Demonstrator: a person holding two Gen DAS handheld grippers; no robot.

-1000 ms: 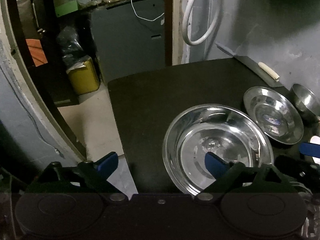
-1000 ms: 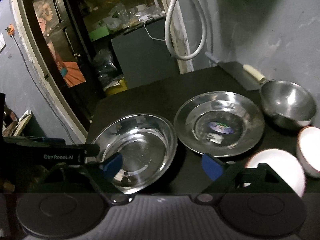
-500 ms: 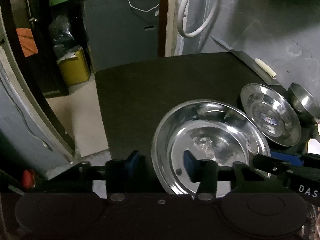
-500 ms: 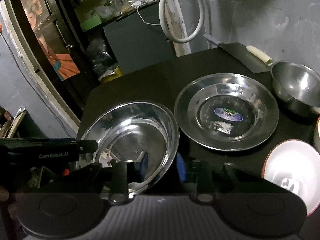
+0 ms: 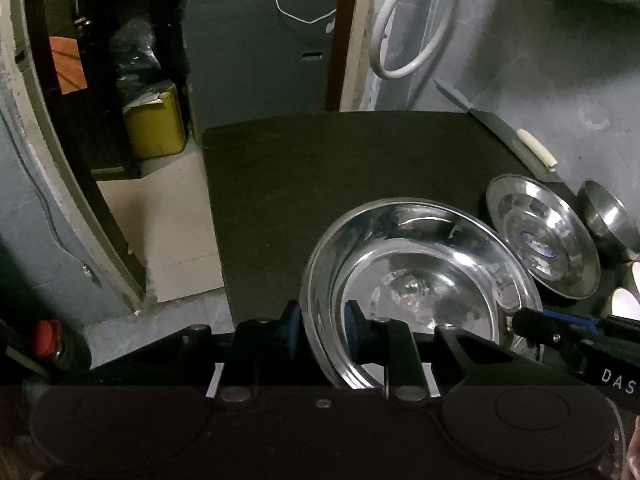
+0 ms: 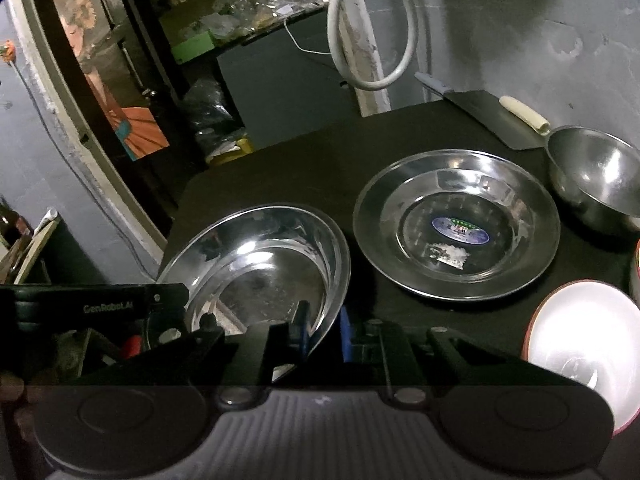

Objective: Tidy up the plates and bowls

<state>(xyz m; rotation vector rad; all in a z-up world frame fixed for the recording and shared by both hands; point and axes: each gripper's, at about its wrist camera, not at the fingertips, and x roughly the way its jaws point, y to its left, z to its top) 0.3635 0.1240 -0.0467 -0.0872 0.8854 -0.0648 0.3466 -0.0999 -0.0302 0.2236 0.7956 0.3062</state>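
Left claw: the left gripper (image 5: 320, 330) has just been closing, and its blue pads now pinch the near left rim of the big steel bowl (image 5: 420, 288), one pad outside the wall, one inside.
Right claw: the right gripper (image 6: 323, 334) is clamped on the opposite side of the same bowl's rim (image 6: 260, 268), which passes between its two blue pads.
Bowl: wide, shiny and empty, at the near left part of the black table (image 5: 340, 168), tilted rather than flat in the right wrist view.
Steel plate: the steel plate (image 6: 456, 224) lies flat just right of the bowl, a blue oval sticker at its centre.
Small steel bowl: a small steel bowl (image 6: 596, 184) stands at the far right, near the plate.
White bowl: a white bowl (image 6: 580, 352) with a red rim sits at the near right edge.
Behind: a cleaver (image 6: 504, 120) with a pale handle lies at the back by the grey wall (image 6: 540, 32); a white hose (image 6: 360, 40) loops down above it.
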